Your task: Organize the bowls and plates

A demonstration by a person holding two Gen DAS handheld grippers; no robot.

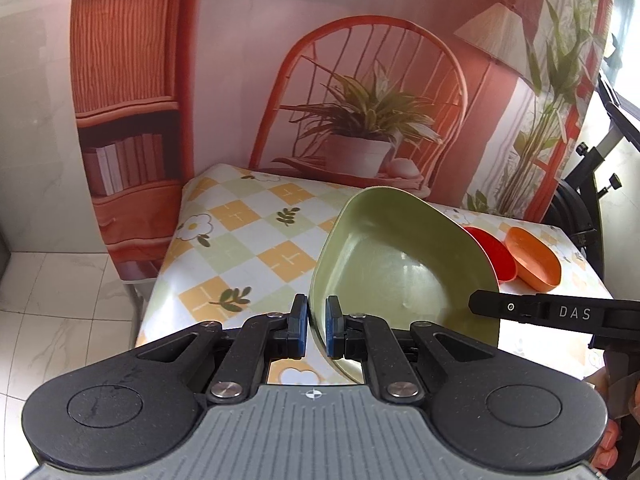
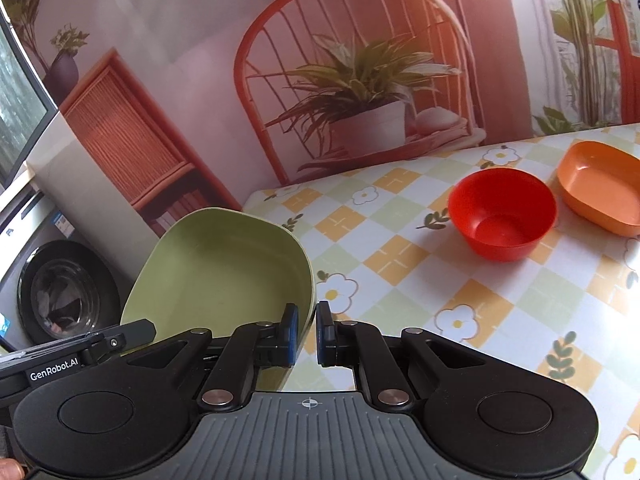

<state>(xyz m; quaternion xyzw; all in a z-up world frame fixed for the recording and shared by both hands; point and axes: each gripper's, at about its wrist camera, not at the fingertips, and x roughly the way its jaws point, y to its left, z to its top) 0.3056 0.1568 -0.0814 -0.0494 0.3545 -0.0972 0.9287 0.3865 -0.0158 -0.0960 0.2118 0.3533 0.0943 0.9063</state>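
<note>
Both our grippers, left (image 1: 317, 326) and right (image 2: 307, 332), pinch the green bowl's (image 1: 400, 276) rim, tilting its opening toward us. Ahead-right sit the red bowl (image 2: 502, 214) and orange bowl (image 2: 600, 186); open tablecloth (image 2: 400, 280) lies between.

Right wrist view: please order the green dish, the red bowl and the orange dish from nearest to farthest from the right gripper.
1. Green dish: its rim sits between the jaws of the right gripper, to the left.
2. Red bowl: on the table, ahead to the right.
3. Orange dish: beyond the red bowl, far right.
</note>
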